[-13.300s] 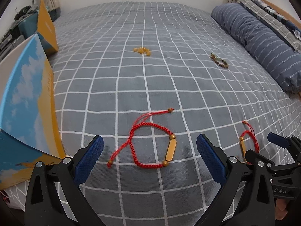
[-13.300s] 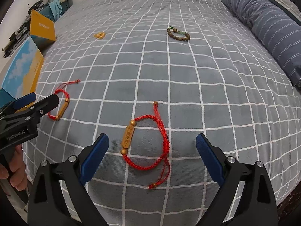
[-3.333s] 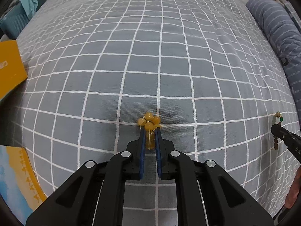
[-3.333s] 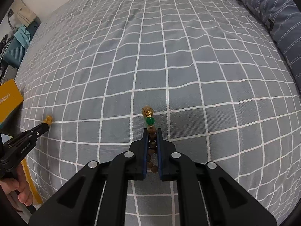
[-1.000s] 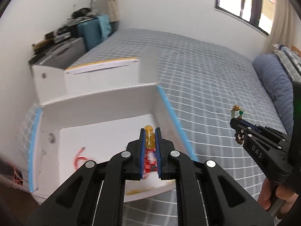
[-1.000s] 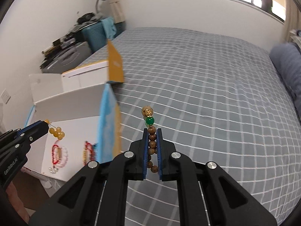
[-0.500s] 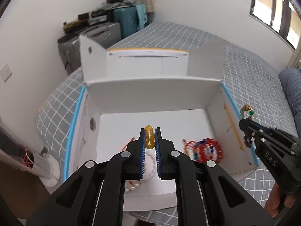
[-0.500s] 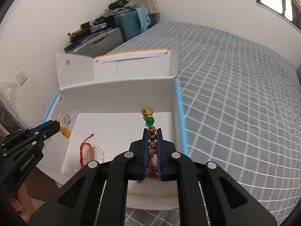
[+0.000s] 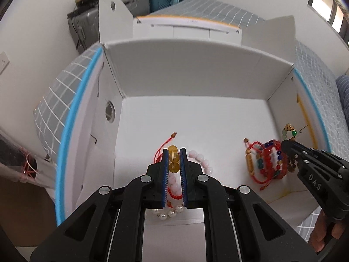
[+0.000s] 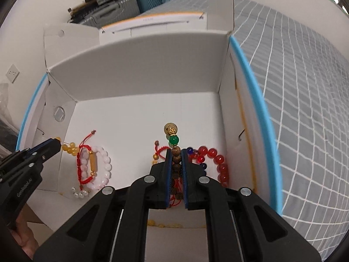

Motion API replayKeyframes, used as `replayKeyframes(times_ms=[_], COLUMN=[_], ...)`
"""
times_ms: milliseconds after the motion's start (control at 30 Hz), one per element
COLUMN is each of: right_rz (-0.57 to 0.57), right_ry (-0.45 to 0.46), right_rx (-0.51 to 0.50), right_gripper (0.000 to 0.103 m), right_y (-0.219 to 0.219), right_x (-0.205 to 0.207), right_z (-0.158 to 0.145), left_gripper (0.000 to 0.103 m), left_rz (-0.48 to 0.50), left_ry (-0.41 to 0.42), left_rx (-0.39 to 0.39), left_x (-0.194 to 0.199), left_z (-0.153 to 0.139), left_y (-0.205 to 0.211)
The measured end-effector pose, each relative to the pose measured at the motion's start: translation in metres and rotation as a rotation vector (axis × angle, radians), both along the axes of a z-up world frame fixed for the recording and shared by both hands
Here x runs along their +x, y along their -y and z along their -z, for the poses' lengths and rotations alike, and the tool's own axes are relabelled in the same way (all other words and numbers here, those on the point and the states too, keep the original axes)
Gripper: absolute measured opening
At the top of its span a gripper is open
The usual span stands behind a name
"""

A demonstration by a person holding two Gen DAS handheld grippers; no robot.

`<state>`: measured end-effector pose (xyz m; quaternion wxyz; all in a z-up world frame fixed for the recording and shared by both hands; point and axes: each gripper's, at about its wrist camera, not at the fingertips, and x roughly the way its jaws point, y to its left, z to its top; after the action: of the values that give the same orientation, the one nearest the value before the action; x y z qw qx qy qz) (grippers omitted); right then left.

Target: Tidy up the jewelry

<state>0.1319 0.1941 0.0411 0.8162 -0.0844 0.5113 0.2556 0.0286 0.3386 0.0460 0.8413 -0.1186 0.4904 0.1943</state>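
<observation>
In the left wrist view, the left tongs (image 9: pixel 174 163) sit at lower centre, closed tight on the amber bead bracelet (image 9: pixel 173 160), whose yellow beads show between the blue pads and just above their tips. They hang over the open white box (image 9: pixel 196 74), which fills the middle of the frame, its blue-edged side walls curving down left and right. On the box floor below the tongs lie a pink bead bracelet (image 9: pixel 201 159), a red cord bracelet (image 9: pixel 160 151) and a few pearl beads (image 9: pixel 168 214). At lower right of the floor is a heap of red bead bracelets (image 9: pixel 269 163) beside another red cord piece. The right tongs (image 9: pixel 288 145) come in from the right edge, pinching the wooden bead bracelet (image 9: pixel 289 130) with its green and gold beads uppermost. The bed (image 9: pixel 314 65) with its grey checked cover shows at the right edge.

In the right wrist view, the right tongs (image 10: pixel 176 159) are at lower centre, clamped on the wooden bead bracelet (image 10: pixel 175 150); its green bead and gold bead stand above the tips, over the right half of the white box (image 10: pixel 139 69). Red bead bracelets (image 10: pixel 218 160) lie on the floor just right of the tongs. At left, the left tongs (image 10: pixel 57 141) reach in over the box wall with the amber bead bracelet (image 10: pixel 69 149) dangling from their tip, above the pink bead bracelet (image 10: pixel 104 166) and red cord bracelet (image 10: pixel 84 163). The bed (image 10: pixel 305 87) fills the right side.
</observation>
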Motion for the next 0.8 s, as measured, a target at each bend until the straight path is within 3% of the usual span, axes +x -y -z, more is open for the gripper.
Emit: replayKeyframes(times_ms=[333, 400, 433, 467, 533, 600, 667, 800], right_rz=[-0.012, -0.017, -0.017, -0.020, -0.025, -0.024, -0.024, -0.018], right_ry=[0.011, 0.019, 0.029, 0.042, 0.060, 0.106, 0.150, 0.198], right_rx=[-0.016, -0.013, -0.008, 0.008, 0.026, 0.046, 0.064, 0.115], right_gripper=[0.012, 0.027, 0.039, 0.043, 0.049, 0.061, 0.072, 0.085], right_y=[-0.002, -0.002, -0.001, 0.002, 0.005, 0.011, 0.017, 0.032], right_x=[-0.001, -0.004, -0.005, -0.009, -0.013, -0.021, -0.029, -0.045], right_z=[-0.004, -0.006, -0.008, -0.013, -0.022, -0.036, -0.047, -0.065], left_gripper=[0.012, 0.023, 0.037, 0.051, 0.058, 0.064, 0.079, 0.089], left_rz=[0.022, 0.016, 0.012, 0.006, -0.001, 0.002, 0.005, -0.003], left_ry=[-0.023, -0.009, 0.004, 0.020, 0.054, 0.084, 0.115, 0.174], left_rx=[-0.009, -0.002, 0.003, 0.009, 0.031, 0.052, 0.075, 0.087], left_x=[0.003, 0.000, -0.002, -0.005, -0.012, -0.020, -0.028, -0.048], left_z=[0.005, 0.000, -0.003, -0.008, -0.019, -0.031, -0.042, -0.057], left_y=[0.001, 0.003, 0.004, 0.005, 0.009, 0.014, 0.020, 0.028])
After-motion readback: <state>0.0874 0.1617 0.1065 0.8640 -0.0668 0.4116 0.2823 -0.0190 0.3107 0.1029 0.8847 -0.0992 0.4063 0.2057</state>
